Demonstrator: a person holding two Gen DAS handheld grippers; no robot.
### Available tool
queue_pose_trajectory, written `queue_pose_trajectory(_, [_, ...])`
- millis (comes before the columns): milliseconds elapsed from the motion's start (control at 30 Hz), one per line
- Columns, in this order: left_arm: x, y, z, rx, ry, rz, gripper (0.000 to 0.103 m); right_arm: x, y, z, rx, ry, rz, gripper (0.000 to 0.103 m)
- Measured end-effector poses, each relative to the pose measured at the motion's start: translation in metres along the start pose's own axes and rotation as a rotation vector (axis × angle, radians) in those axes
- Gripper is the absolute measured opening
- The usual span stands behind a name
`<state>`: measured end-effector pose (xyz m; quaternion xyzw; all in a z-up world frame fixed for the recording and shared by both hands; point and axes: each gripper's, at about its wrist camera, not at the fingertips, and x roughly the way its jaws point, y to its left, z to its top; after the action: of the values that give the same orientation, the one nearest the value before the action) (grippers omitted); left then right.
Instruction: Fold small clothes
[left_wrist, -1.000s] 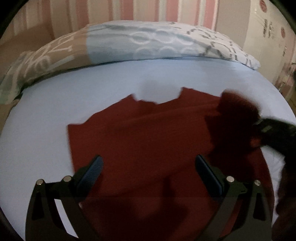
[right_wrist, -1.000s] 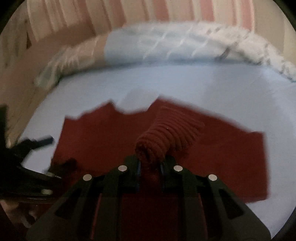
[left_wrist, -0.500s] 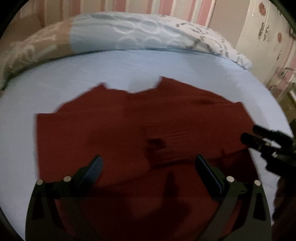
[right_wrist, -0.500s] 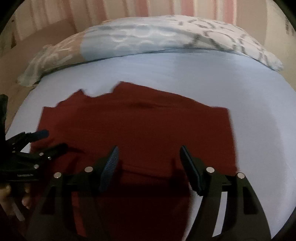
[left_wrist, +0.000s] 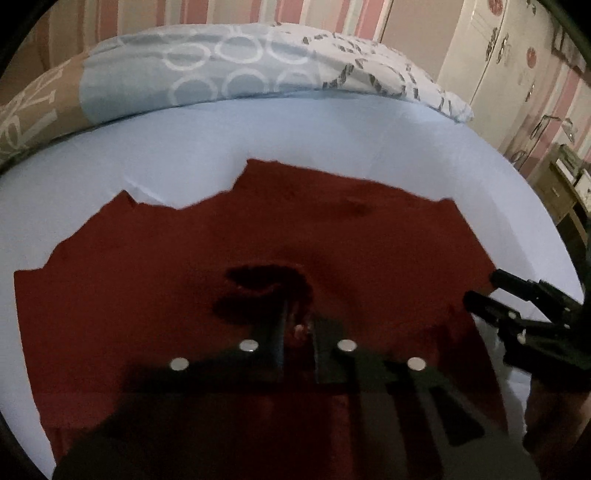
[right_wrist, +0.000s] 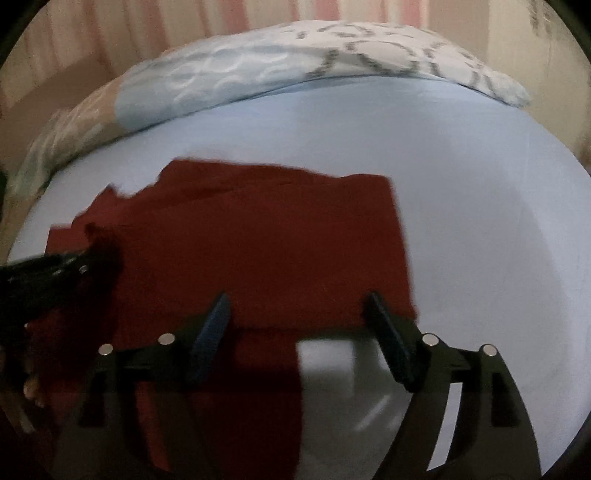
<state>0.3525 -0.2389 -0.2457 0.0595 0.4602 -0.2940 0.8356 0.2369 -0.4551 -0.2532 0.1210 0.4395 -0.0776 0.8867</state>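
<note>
A dark red knitted garment (left_wrist: 258, 236) lies spread on the light blue bed sheet (left_wrist: 295, 133), its neckline toward the pillows. My left gripper (left_wrist: 299, 325) is shut on a raised bunch of the red fabric (left_wrist: 266, 284) near the garment's middle. In the right wrist view the garment (right_wrist: 277, 243) lies with one side folded in, its right edge straight. My right gripper (right_wrist: 299, 325) is open and empty over the garment's near right corner. It shows at the right edge of the left wrist view (left_wrist: 509, 306). The left gripper shows at the left of the right wrist view (right_wrist: 55, 269).
Patterned pillows (left_wrist: 229, 70) lie along the far side of the bed, against a pink striped wall. A white wardrobe (left_wrist: 491, 51) and a wooden cabinet (left_wrist: 561, 184) stand past the bed's right side. The bed's near edge (right_wrist: 332, 391) shows under my right gripper.
My right gripper let go of the red sleeve, opened and moved right to the garment's near corner. My left gripper went from open to shut on a bunch of fabric.
</note>
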Motion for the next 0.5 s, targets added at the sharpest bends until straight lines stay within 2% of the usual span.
queue_pose_trajectory(67, [-0.002,0.001,0.002,0.018,-0.007,-0.004,0.008,0.002,-0.017,0.004,0.1,0.007,0.057,0.086])
queue_pose_trajectory(133, [-0.005,0.001,0.001,0.041,-0.018,-0.005,0.008,0.004,-0.03,0.008,0.156,0.02,0.074,0.088])
queue_pose_trajectory(233, [-0.009,0.006,-0.001,0.032,-0.033,-0.009,0.008,0.001,-0.05,0.011,0.225,0.015,-0.016,0.099])
queue_pose_trajectory(300, [-0.009,0.011,-0.002,0.016,-0.036,-0.023,0.008,-0.006,-0.063,0.011,0.284,-0.017,0.032,0.1])
queue_pose_trajectory(433, [-0.007,0.022,-0.003,-0.03,-0.03,-0.066,0.007,0.007,-0.077,0.01,0.326,0.055,0.046,0.098])
queue_pose_trajectory(500, [-0.009,0.023,-0.004,-0.029,-0.034,-0.073,0.007,0.009,-0.079,0.008,0.332,0.06,0.058,0.098])
